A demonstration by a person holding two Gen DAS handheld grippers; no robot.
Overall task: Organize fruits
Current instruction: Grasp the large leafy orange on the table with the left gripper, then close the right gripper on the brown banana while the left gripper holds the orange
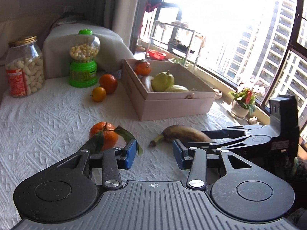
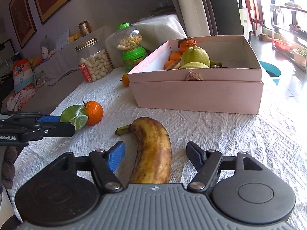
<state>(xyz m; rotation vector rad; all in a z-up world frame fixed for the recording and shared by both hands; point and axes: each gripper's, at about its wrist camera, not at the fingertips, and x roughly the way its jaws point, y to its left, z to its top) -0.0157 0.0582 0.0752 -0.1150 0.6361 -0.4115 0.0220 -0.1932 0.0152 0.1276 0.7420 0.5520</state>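
A pink box (image 1: 172, 105) (image 2: 195, 94) on the white cloth holds pears, tangerines and a banana. A brown-spotted banana (image 2: 153, 149) (image 1: 184, 133) lies in front of the box. My right gripper (image 2: 155, 156) is open and straddles the banana's lower half, jaws apart from it on both sides. A leafy tangerine (image 1: 103, 136) (image 2: 94, 112) lies left of the banana. My left gripper (image 1: 155, 153) is open and empty, just right of the tangerine. Two more loose oranges (image 1: 107, 83) sit beside the box.
A green candy dispenser (image 1: 83, 57) and a glass snack jar (image 1: 24, 67) stand at the table's back left. A flower pot (image 1: 240, 103) stands on the window sill to the right. A padded seat back rises behind the table.
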